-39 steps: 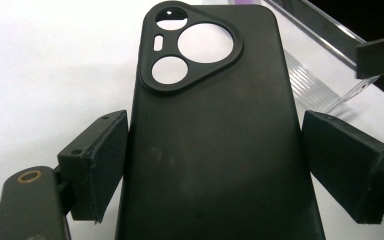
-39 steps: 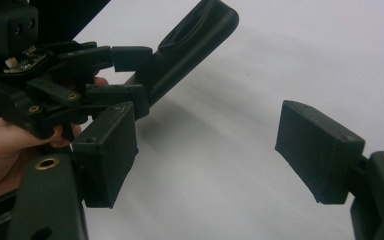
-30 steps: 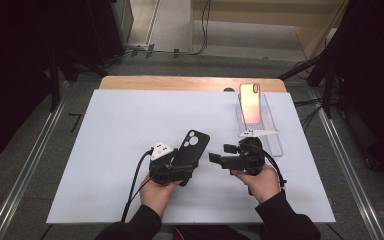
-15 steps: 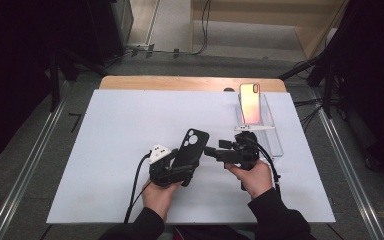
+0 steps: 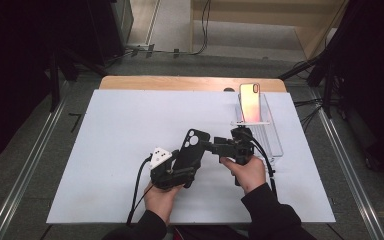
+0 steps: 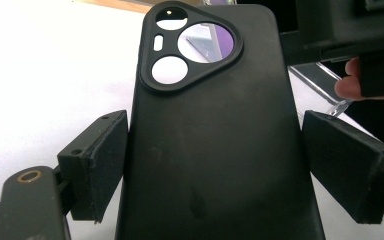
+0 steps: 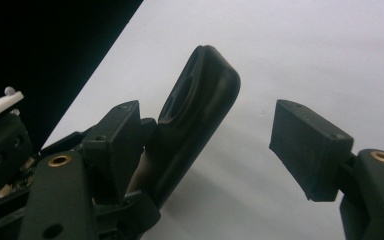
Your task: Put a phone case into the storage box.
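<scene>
A black phone case (image 5: 193, 146) stands upright over the white table cover, camera cut-out at the top, with my left gripper (image 5: 181, 169) shut on its lower sides. In the left gripper view the case (image 6: 210, 125) sits between both pads of the left gripper (image 6: 212, 172). My right gripper (image 5: 209, 146) points left at the case's right edge. In the right gripper view the case's edge (image 7: 200, 105) lies beside the left pad of the right gripper (image 7: 210, 127), clear of the right pad. Its jaws have just been closing with the case's edge between them.
A phone (image 5: 250, 101) with a shiny pinkish back stands upright in a clear plastic stand (image 5: 272, 137) at the back right. The white cover (image 5: 120, 125) spreads over a wooden table (image 5: 180, 82). Cables trail from both grippers toward the front edge.
My right gripper has edged left toward the case, so its jaws now reach around the case's right edge. The left gripper and the case have stayed in place.
</scene>
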Tool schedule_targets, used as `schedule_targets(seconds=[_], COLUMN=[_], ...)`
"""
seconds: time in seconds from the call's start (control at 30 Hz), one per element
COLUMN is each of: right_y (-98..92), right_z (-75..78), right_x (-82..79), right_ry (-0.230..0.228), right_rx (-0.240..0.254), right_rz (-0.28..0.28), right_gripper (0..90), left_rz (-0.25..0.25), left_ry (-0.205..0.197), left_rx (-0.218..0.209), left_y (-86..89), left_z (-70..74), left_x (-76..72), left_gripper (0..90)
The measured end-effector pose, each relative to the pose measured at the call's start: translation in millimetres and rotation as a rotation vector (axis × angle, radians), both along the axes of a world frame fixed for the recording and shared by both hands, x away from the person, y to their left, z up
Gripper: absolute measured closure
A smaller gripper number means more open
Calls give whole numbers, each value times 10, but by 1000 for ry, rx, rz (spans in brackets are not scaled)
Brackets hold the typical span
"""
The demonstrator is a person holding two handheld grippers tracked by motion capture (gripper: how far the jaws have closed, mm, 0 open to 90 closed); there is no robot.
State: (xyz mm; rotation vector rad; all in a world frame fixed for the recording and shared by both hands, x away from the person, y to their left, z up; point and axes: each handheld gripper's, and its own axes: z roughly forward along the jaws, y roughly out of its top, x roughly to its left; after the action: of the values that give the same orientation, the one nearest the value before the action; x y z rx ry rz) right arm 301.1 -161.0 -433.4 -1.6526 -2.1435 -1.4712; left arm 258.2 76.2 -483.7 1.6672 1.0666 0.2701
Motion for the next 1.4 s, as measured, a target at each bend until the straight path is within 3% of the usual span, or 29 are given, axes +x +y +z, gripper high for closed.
schedule_targets(seconds=[0.43,0.53,0.73,0.8,1.1,1.2,1.4], right_y=[14,15,-9,-25,-50,-48,-21], right_z=[-54,-67,-70,-62,-22,-4,29], right_x=[96,114,146,145,130,123,101], right_ry=[22,36,72,78,64,62,60], right_rx=[34,58,108,132,167,174,200], right_rz=[-31,-35,-25,-18,7,14,47], right_gripper=[352,421,652,680,720,735,766], left_rz=[-4,-6,-9,-12,-27,-37,-44], left_ry=[-27,-35,-42,-44,-46,-29,-41], left_rx=[13,14,9,5,-12,-23,0], left_y=[-65,-89,-94,-93,-99,-100,-107], left_z=[-2,-8,-9,-9,-14,-18,-18], left_x=[-87,-111,-131,-136,-131,-121,-121], left_gripper=[145,145,145,145,142,139,137])
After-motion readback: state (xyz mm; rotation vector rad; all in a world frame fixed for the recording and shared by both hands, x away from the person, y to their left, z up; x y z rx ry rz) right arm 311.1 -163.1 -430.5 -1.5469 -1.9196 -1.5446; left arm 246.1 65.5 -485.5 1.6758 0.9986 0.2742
